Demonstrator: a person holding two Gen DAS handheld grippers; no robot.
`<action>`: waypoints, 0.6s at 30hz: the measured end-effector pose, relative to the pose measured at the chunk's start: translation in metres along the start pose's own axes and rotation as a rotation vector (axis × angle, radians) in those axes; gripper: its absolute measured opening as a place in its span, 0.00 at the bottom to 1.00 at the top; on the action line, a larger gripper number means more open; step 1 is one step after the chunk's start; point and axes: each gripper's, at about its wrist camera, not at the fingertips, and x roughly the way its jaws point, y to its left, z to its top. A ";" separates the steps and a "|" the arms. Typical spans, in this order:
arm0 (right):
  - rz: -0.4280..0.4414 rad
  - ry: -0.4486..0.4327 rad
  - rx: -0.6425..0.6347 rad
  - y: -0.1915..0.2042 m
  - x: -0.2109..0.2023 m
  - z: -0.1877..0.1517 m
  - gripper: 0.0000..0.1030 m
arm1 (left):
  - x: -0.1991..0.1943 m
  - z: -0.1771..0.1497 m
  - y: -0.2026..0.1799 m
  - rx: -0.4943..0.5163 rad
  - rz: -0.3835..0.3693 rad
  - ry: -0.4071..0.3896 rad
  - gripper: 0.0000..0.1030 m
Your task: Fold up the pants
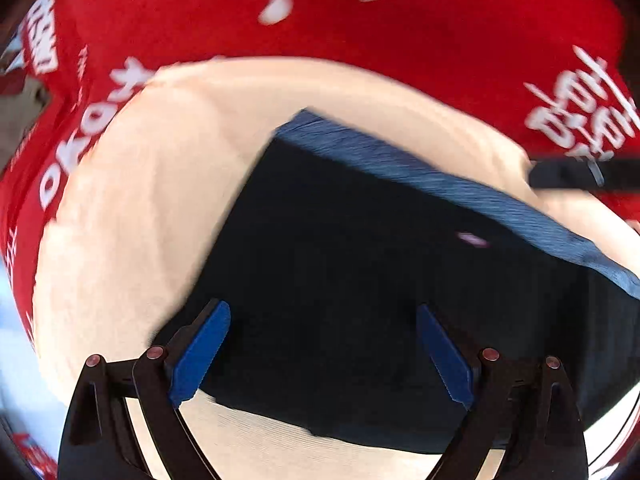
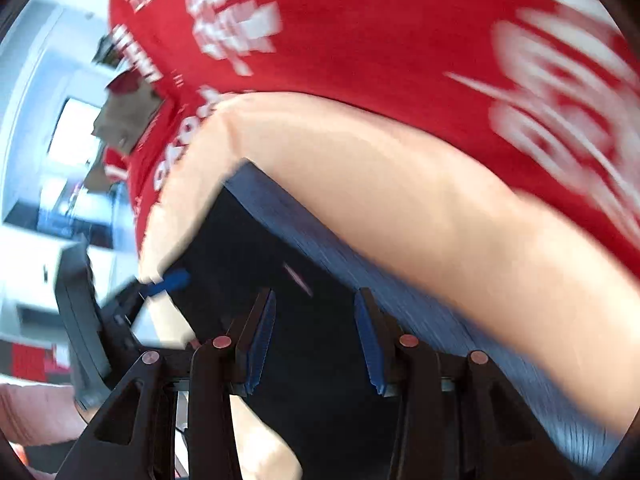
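Pants (image 1: 352,280), dark with a blue ribbed band (image 1: 460,184) along their far edge, lie as a folded slab on a cream cloth (image 1: 152,208) that covers the middle of the tabletop; a red cloth with white lettering (image 1: 360,32) shows past the cream one toward the far edge. Both views are blurred. In the left wrist view the left gripper (image 1: 323,322) hangs over the near part of the pants, its blue fingers (image 1: 200,354) spread wide with nothing between them but the dark fabric below. In the right wrist view the right gripper (image 2: 315,308) is above the pants (image 2: 320,360) just inside the band, fingers (image 2: 260,344) partly open and empty. The left gripper's blue tip (image 2: 168,282) shows at the pants' left edge
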 end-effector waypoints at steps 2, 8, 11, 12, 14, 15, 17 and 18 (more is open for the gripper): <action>-0.013 0.029 -0.052 0.017 0.027 0.027 0.44 | 0.006 -0.002 0.010 -0.009 -0.017 0.001 0.92; -0.040 0.160 -0.115 0.038 0.102 0.069 0.44 | 0.010 -0.012 0.024 -0.017 -0.081 -0.031 0.92; 0.036 0.213 -0.098 0.042 0.114 0.076 0.38 | 0.009 -0.012 0.024 -0.024 -0.091 -0.048 0.92; 0.043 0.231 -0.118 0.048 0.114 0.077 0.19 | 0.009 -0.013 0.026 -0.033 -0.091 -0.046 0.92; 0.050 0.250 -0.157 0.060 0.110 0.077 0.16 | 0.007 -0.016 0.031 -0.057 -0.097 -0.045 0.92; 0.068 0.258 -0.165 0.062 0.106 0.077 0.16 | 0.006 -0.017 0.033 -0.063 -0.095 -0.045 0.92; 0.095 0.262 -0.187 0.071 0.099 0.079 0.15 | 0.002 -0.020 0.035 -0.072 -0.087 -0.045 0.92; 0.104 0.268 -0.205 0.077 0.098 0.079 0.14 | 0.001 -0.021 0.037 -0.082 -0.086 -0.041 0.92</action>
